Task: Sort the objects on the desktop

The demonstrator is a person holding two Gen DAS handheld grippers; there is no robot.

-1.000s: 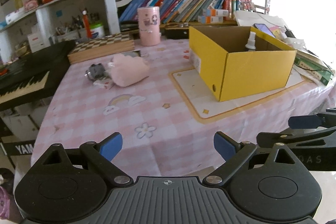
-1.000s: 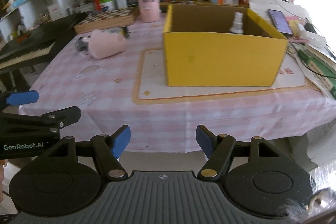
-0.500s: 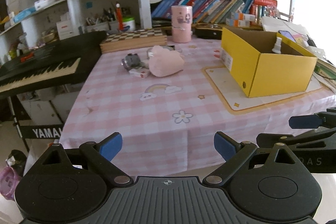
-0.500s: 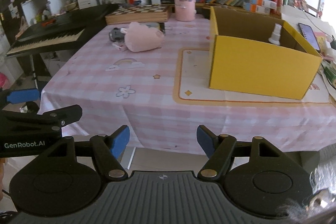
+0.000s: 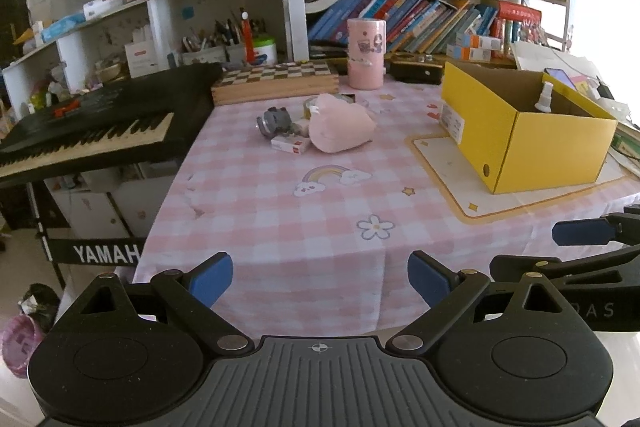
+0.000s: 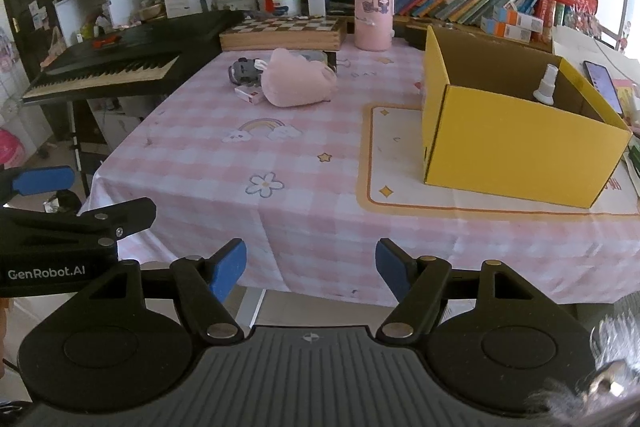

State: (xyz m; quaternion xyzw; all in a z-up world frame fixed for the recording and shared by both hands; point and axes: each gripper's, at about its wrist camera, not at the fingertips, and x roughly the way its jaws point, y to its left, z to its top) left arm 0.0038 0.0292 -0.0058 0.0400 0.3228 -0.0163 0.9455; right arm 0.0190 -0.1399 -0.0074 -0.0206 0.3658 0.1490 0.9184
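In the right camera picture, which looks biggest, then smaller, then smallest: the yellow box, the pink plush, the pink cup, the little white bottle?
1. Yellow box
2. Pink plush
3. Pink cup, farther back, so its place is unsure
4. White bottle

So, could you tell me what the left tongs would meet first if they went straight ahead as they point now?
Probably the pink checked tablecloth near its front edge; the open left tongs hold nothing, though depth is unclear.

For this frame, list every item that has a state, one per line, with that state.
Yellow box: open at the top, upright on the mat.
Spray bottle: upright inside the yellow box.
Pink plush: lying on its side on the tablecloth.
Small white box: lying flat, beside the plush.
Pink tumbler: upright.
Left tool: open, empty.
Right tool: open, empty.
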